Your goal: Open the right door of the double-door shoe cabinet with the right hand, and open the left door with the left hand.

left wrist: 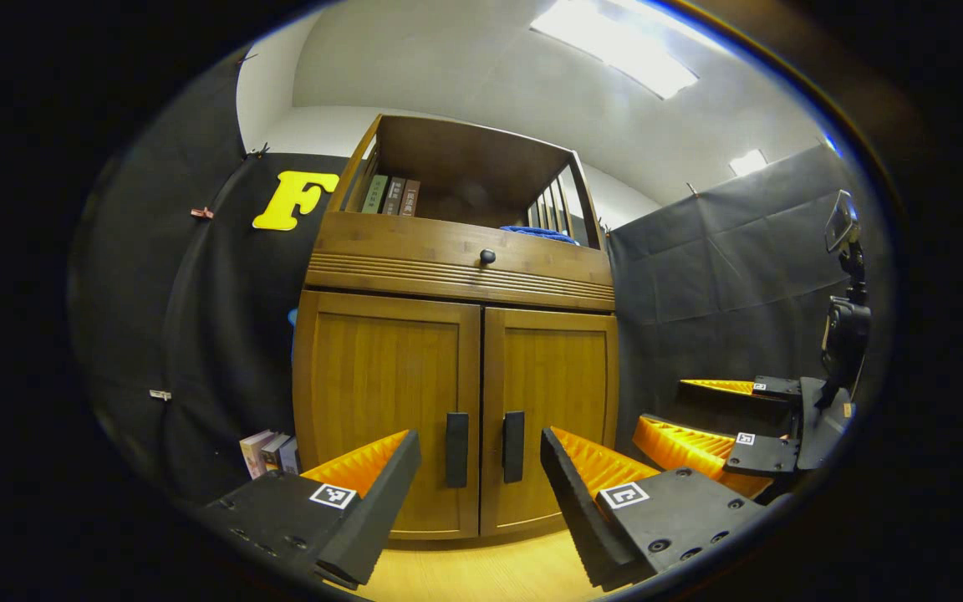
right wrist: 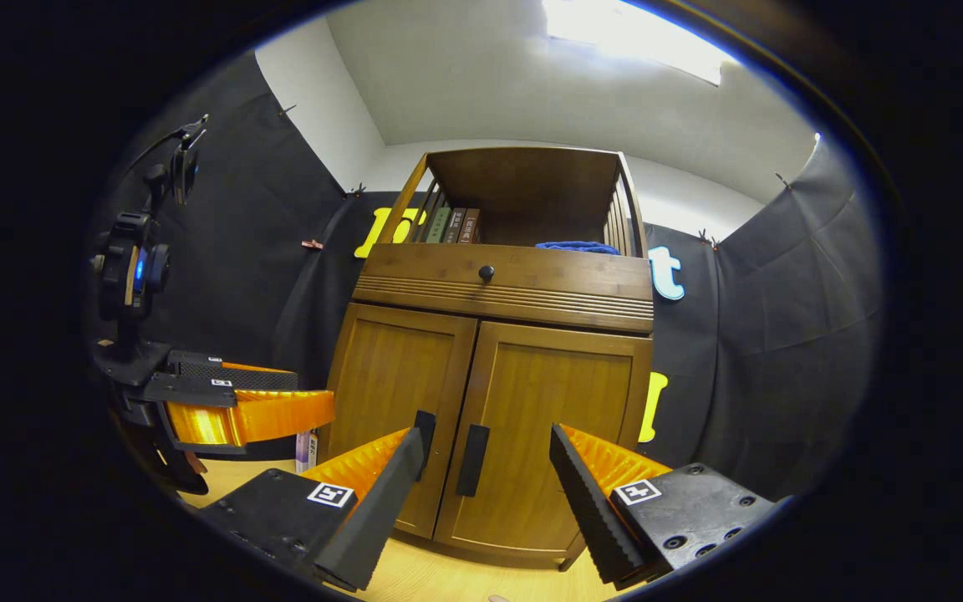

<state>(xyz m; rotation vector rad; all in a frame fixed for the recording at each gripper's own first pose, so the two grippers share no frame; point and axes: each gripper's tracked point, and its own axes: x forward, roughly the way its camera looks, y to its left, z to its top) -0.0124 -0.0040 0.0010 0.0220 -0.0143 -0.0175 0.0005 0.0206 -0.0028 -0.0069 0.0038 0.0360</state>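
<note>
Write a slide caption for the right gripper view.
Open right gripper faces the closed shoe cabinet, framing its right door's handle.

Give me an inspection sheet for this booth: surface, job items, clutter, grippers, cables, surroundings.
Surface: light wooden floor under the cabinet, bare in front.
Job's things: shoe cabinet; left door and right door both shut, each with a dark vertical handle.
Clutter: books and a blue cloth on the top shelf; more books on the floor beside the cabinet.
Grippers: left gripper open; right gripper open; both short of the doors.
Cables: nothing seen.
Surroundings: black cloth walls, white ceiling, ceiling lights.
</note>
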